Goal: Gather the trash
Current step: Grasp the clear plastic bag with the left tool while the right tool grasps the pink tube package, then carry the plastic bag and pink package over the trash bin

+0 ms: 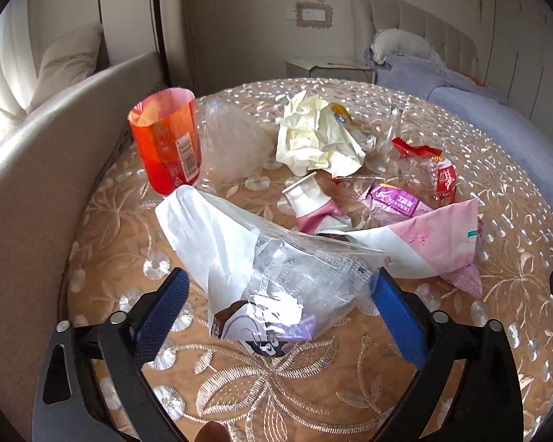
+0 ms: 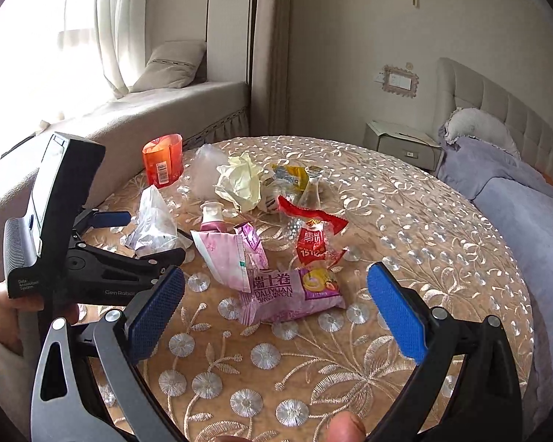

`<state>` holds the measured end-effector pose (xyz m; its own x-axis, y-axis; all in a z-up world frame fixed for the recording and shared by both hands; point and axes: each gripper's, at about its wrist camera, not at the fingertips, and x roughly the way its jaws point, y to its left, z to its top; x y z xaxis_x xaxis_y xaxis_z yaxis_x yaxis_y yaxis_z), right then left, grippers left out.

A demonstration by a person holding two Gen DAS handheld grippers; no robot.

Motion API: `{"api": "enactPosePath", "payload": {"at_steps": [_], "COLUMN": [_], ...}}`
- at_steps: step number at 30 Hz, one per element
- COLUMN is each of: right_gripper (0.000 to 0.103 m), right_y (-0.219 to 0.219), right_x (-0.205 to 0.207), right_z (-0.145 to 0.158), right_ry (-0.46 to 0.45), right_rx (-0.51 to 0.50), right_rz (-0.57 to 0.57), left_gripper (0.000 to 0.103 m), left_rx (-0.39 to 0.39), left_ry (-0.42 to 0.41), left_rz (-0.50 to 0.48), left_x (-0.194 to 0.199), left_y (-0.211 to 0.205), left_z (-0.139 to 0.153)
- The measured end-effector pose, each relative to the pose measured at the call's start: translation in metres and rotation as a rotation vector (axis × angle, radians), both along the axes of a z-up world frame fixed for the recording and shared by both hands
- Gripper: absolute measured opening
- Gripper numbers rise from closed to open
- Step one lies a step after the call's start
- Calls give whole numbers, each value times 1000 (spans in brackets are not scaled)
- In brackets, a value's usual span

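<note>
Left claw [image 1: 276, 305] spread around clear plastic bag [image 1: 276, 276], contents blurred; right claw [image 2: 276, 305] spread above Swiss roll wrapper [image 2: 287, 294].

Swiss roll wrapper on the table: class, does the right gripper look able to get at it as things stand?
Probably yes. The Swiss roll wrapper lies flat just ahead of the open right gripper, with nothing lying over it; only the pink packet touches its far edge.
</note>
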<state>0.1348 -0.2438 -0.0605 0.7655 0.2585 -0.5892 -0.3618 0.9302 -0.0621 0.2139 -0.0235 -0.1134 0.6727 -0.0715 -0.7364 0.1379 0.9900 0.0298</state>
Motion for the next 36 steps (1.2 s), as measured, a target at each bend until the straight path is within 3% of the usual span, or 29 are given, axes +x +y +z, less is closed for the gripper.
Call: {"api": "enactPosePath", "payload": {"at_steps": [3, 4, 8, 16, 19, 21, 22, 24, 25, 29, 36], "right_gripper": [99, 99, 99, 97, 80, 55, 51, 23, 21, 17, 13], "right_y": [6, 8, 26, 78, 99, 110, 113, 112, 111, 104, 72], "right_x": [11, 15, 26, 46, 50, 55, 58, 66, 68, 67, 54], "right_z": [-3, -5, -7, -23, -38, -48, -53, -61, -63, -62, -11], "right_ry": [25, 31, 31, 30, 36, 61, 73, 119, 136, 153, 194], "right_rx": [3, 1, -28, -179, -290, -361, -386, -402, -404, -382, -48], "right_rz": [17, 22, 59, 175, 211, 227, 219, 202, 194, 193, 233], "left_gripper": [67, 43, 40, 39, 39, 39, 39, 39, 39, 39, 39], "left_rx": [79, 125, 56, 12, -10, -22, -27, -36, -40, -51, -67], "left_ry": [20, 18, 1, -92, -101, -102, -101, -98, -97, -101, -145], "left_rz": [3, 18, 45, 98, 95, 101, 104, 111, 114, 120, 89], "left_x": [9, 12, 7, -22, -25, -27, -26, -26, -26, -25, -37], "left_y": [-5, -7, 9, 36, 41, 46, 47, 50, 50, 52, 43], "left_z": [-7, -9, -3, 29, 33, 32, 32, 31, 30, 31, 44]}}
